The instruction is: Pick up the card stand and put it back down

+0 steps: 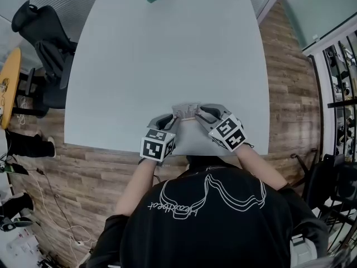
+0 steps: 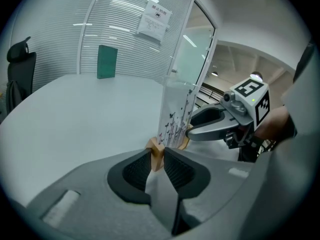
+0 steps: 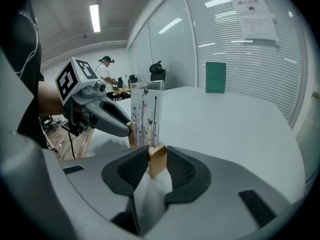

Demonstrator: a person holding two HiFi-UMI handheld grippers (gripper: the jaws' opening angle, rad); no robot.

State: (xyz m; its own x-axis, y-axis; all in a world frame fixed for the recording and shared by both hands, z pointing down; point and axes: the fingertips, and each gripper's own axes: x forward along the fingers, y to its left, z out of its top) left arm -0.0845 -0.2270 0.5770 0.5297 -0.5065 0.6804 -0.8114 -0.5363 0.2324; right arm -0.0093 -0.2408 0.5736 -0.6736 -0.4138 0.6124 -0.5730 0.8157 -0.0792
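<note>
Card stand (image 2: 175, 115) butterflies: gripper views only

Tan-based card stand (image 2: 175, 115) with black butterfly print, pale grey table (image 1: 167, 66), teal board (image 2: 107, 61)

Nothing is legible: the wall notice (image 2: 154, 20) and the script (image 1: 178, 208) on the shirt (image 1: 223, 239) are too small.

card stand (image 3: 146, 115) of glossy clear plastic on a pale wood foot (image 3: 157, 161) (smooth-cut), matt smooth table (image 1: 167, 66)
</note>
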